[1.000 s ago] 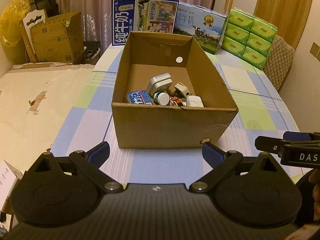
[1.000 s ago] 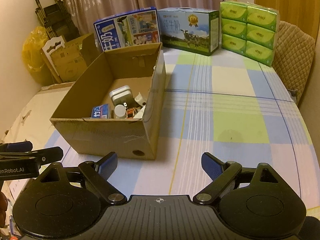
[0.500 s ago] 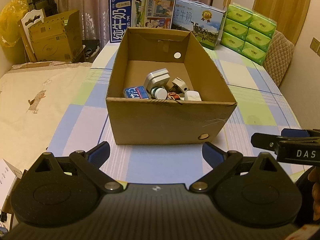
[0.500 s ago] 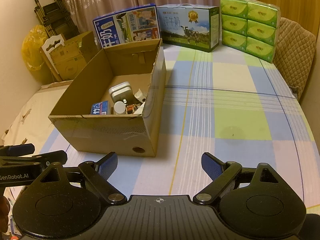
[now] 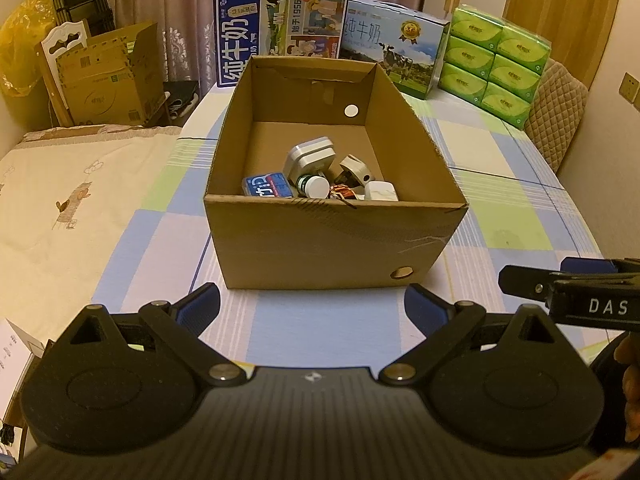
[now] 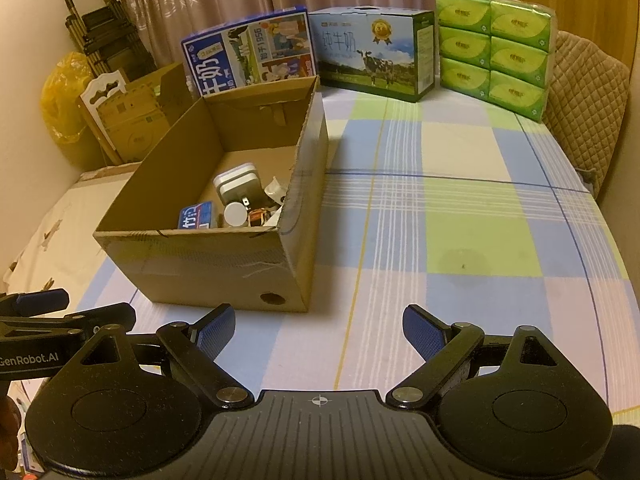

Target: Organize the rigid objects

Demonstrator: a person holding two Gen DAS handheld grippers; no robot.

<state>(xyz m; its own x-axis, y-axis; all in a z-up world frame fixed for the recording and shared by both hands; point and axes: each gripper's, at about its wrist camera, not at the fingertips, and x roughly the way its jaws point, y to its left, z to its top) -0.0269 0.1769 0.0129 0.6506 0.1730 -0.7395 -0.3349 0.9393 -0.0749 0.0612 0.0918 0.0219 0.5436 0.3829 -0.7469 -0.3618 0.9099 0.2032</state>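
We hold both grippers, left (image 5: 312,304) and right (image 6: 318,326), released near the box (image 5: 332,248); bare surface (image 6: 460,220) spreads right of it.

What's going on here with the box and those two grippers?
A person holds a gripper in each hand over a checked tablecloth. The left gripper and right gripper are both open and empty, in front of an open cardboard box. Small items lie inside it: a grey adapter, a white-capped bottle and a blue packet. Nothing is being handled right now.
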